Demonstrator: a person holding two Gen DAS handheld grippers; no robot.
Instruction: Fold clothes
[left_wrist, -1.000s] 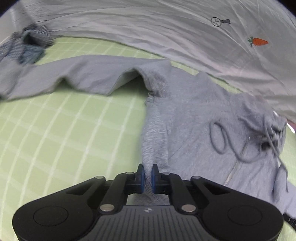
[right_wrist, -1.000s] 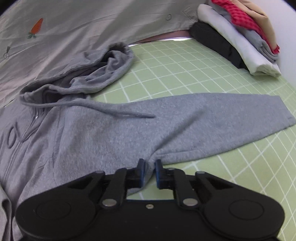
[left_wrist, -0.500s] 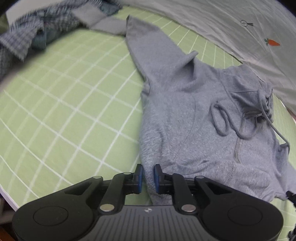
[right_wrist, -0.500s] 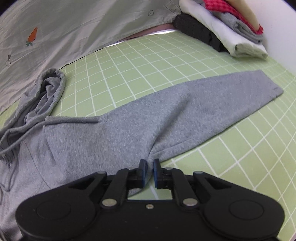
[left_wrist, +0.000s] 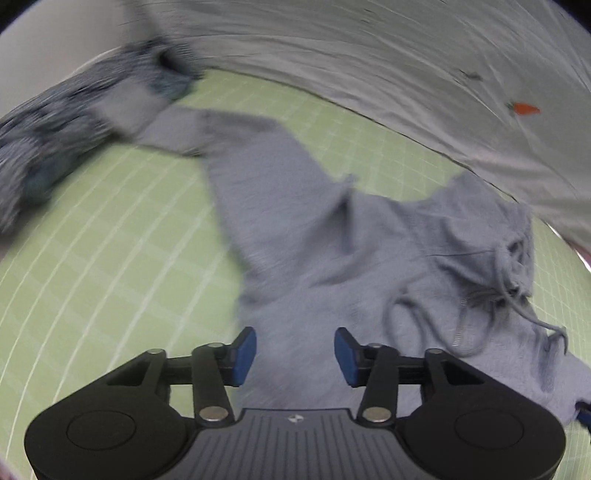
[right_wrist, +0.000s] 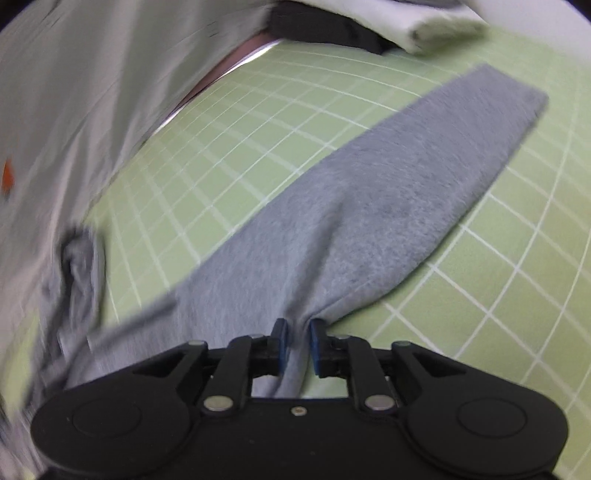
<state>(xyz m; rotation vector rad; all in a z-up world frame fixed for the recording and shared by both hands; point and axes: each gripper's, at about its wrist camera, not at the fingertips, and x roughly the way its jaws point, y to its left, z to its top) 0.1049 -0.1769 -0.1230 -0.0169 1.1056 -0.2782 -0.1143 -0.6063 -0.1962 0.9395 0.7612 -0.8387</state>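
Note:
A grey zip hoodie (left_wrist: 332, 266) lies spread on the green grid mat (left_wrist: 110, 258), hood and drawstrings to the right, one sleeve reaching to the upper left. My left gripper (left_wrist: 294, 350) is open just above the hoodie's lower body, holding nothing. In the right wrist view my right gripper (right_wrist: 295, 341) is shut on the grey hoodie (right_wrist: 369, 206) near the armpit, where the cloth bunches between the pads. The other sleeve stretches away to the upper right across the mat (right_wrist: 498, 295).
A blue-grey patterned garment (left_wrist: 66, 122) is heaped at the far left of the mat. A light grey sheet with a carrot print (left_wrist: 522, 108) lies along the back. A stack of folded clothes (right_wrist: 369, 22) sits at the far right corner.
My left gripper has opened and let go of the hoodie's hem. My right gripper has kept its hold on the cloth and swung, so the sleeve now runs up and to the right.

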